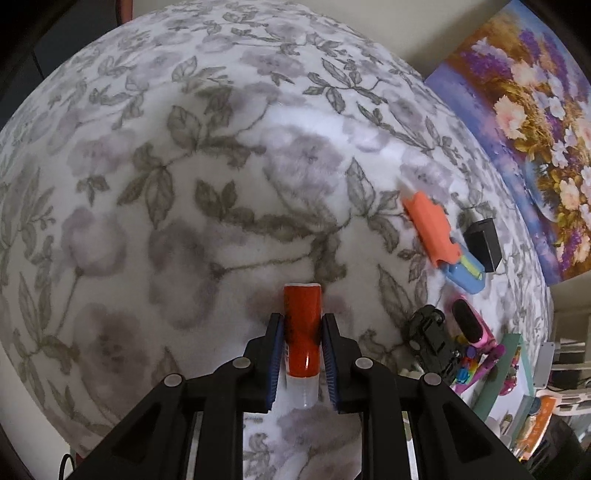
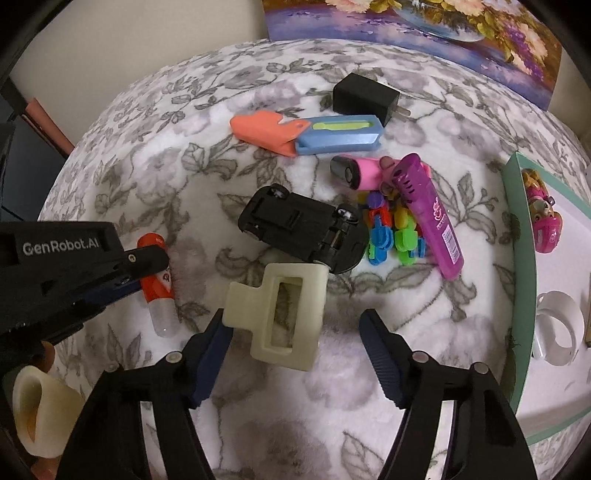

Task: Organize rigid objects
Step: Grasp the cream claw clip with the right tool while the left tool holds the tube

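In the left wrist view my left gripper [image 1: 302, 328] is shut on an orange glue stick [image 1: 302, 314] with a clear cap, which lies on the floral blanket [image 1: 184, 184]. The right wrist view shows the same gripper [image 2: 147, 273] and the glue stick [image 2: 157, 291] at the left. My right gripper [image 2: 295, 325] is open just above the blanket. A cream hair claw clip [image 2: 284, 317] lies between its fingers, closer to the left one. Behind the clip, a black toy car [image 2: 299, 229] lies upside down.
Further back lie an orange-and-blue cutter [image 2: 306, 134], a black charger [image 2: 364, 98], a pink gadget [image 2: 364, 171], a purple marker [image 2: 430, 214] and colourful plastic pieces [image 2: 391, 236]. A green-rimmed white box [image 2: 517, 258] at the right holds a pink toy [image 2: 543, 218]. A painting [image 2: 406, 29] stands behind.
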### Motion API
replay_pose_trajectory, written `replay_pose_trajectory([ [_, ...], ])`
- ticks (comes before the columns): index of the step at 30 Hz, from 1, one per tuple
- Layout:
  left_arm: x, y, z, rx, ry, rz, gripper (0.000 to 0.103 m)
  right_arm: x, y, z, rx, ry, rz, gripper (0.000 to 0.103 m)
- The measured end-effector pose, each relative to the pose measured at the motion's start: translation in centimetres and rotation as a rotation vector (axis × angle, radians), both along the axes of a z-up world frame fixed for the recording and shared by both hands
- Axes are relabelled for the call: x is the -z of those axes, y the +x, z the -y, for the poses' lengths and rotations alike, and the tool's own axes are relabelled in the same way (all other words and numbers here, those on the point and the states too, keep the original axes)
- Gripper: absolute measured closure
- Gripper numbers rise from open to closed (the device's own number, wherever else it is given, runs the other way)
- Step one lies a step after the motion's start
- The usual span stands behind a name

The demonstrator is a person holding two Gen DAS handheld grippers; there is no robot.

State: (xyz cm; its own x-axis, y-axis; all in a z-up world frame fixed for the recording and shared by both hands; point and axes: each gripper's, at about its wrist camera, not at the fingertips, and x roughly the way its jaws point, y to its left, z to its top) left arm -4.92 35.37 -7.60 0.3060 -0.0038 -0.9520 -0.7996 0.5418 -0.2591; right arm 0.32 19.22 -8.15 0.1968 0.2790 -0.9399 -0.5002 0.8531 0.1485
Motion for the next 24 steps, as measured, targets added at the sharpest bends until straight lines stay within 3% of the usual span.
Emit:
replay_pose_trajectory([
  [8, 0.5, 0.6, 0.7, 0.063, 0.025, -0.059, 0.080, 0.0, 0.5, 0.7, 0.012, -0.010, -0.008, 0.056],
  [15, 1.0, 1.1, 1.6, 0.099, 0.049, -0.102, 0.081, -0.3, 1.1, 2.1, 0.028, 0.008, -0.035, 0.056],
  [24, -1.5, 0.9, 2.8, 0.115, 0.079, -0.021, 0.081, -1.7, 1.8, 3.7, 0.046, 0.061, -0.058, 0.057],
])
